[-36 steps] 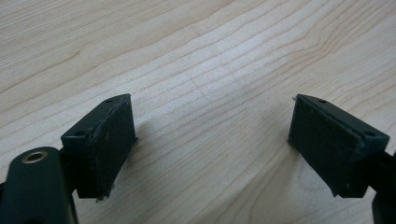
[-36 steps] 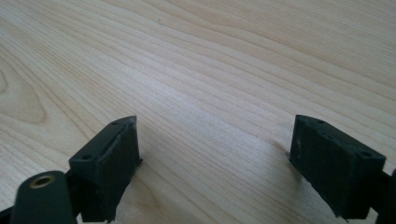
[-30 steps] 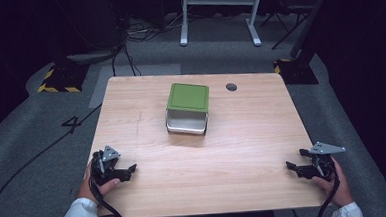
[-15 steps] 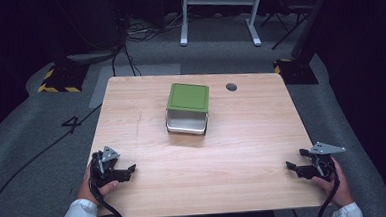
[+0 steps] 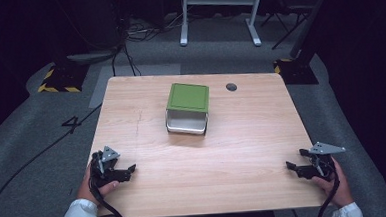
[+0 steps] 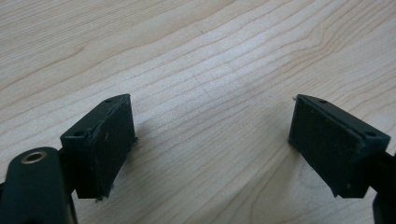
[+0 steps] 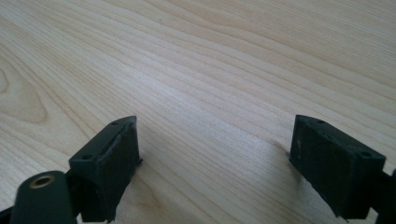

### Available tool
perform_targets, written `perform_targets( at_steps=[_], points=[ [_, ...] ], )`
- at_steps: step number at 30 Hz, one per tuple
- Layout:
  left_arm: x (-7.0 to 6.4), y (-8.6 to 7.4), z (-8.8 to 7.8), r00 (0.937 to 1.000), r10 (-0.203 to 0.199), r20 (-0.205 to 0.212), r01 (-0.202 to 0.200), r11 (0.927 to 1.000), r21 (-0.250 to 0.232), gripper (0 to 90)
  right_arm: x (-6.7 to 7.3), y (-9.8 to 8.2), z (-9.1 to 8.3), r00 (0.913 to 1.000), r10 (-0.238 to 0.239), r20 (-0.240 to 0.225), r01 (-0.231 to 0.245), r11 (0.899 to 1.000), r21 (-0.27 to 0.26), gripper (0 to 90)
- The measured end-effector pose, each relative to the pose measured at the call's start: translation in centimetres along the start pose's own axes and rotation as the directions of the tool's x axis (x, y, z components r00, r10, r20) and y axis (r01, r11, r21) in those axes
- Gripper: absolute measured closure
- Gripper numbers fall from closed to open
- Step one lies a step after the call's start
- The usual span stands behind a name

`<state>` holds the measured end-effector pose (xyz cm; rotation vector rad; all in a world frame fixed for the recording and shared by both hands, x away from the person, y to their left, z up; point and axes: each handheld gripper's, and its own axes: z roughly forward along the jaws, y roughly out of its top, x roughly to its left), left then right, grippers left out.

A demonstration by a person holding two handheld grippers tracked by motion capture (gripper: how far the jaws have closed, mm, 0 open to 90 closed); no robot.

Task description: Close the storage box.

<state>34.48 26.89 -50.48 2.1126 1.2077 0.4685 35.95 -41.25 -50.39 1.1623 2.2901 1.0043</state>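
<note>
A metal box with a green lid (image 5: 187, 109) stands near the middle of the wooden table (image 5: 252, 130), toward its far side. My left gripper (image 5: 125, 172) rests at the near left corner, open, far from the box. In the left gripper view its jaws (image 6: 210, 144) stand wide apart over bare wood. At the near right edge my right gripper (image 5: 295, 167) is held in a hand, open as well. The right gripper view has its jaws (image 7: 215, 158) spread with nothing between them.
A dark round grommet hole (image 5: 231, 87) sits in the table near the far right. Beyond the table lie grey floor, cables (image 5: 127, 47), a white stand's legs (image 5: 216, 17) and yellow-black striped blocks (image 5: 59, 80).
</note>
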Motion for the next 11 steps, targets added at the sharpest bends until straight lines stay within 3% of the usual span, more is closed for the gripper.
perform_targets(
  at_steps=[11],
  points=[
    [-0.02,0.00,0.01,1.0000,-0.003,0.001,0.003,1.0000,0.000,14.7,0.01,0.00,0.00,1.0000,-0.001,0.001,0.001,1.000,-0.001,15.7]
  ],
)
